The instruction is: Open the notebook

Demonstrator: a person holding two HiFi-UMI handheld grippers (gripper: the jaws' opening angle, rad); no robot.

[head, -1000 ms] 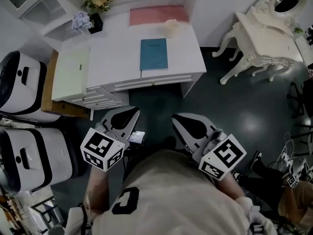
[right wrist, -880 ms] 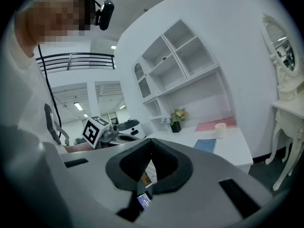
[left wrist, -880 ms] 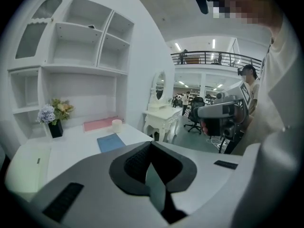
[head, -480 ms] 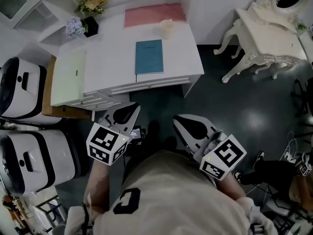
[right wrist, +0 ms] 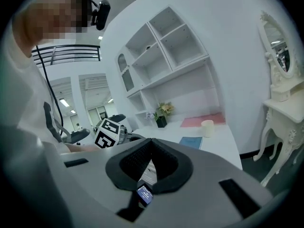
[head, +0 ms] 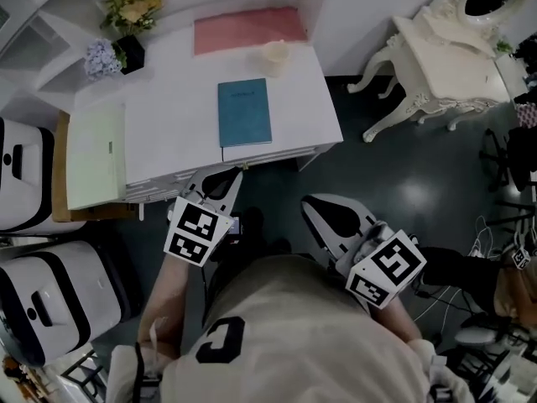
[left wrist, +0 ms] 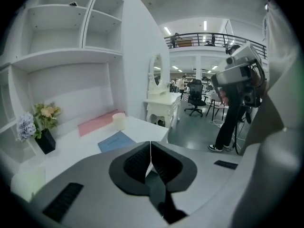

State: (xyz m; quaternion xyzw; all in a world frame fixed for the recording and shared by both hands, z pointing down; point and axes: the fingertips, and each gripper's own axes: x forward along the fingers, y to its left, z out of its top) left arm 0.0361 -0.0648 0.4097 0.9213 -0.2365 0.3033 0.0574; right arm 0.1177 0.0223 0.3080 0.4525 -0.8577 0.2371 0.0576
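A closed blue notebook [head: 244, 113] lies flat near the front edge of the white desk [head: 168, 99]. It also shows in the left gripper view [left wrist: 117, 141] and the right gripper view [right wrist: 191, 142]. My left gripper [head: 236, 174] is shut with nothing in it, its tips just short of the desk's front edge, below and left of the notebook. My right gripper [head: 307, 201] hangs lower and farther right, over the dark floor, also shut and empty. Neither touches the notebook. In each gripper's own view, the left [left wrist: 150, 144] and the right [right wrist: 151, 140], the jaws meet at the tip.
On the desk are a pink mat [head: 247, 30], a cream cup [head: 274, 54], potted flowers [head: 124, 25] and a pale green folder [head: 94, 154]. White cases [head: 59, 292] stand at the left, an ornate white vanity table [head: 436, 65] at the right. A person [left wrist: 235, 103] stands behind.
Both grippers have come forward toward the desk. The left one moved more, and its tips now reach the desk's front edge. The notebook has not moved.
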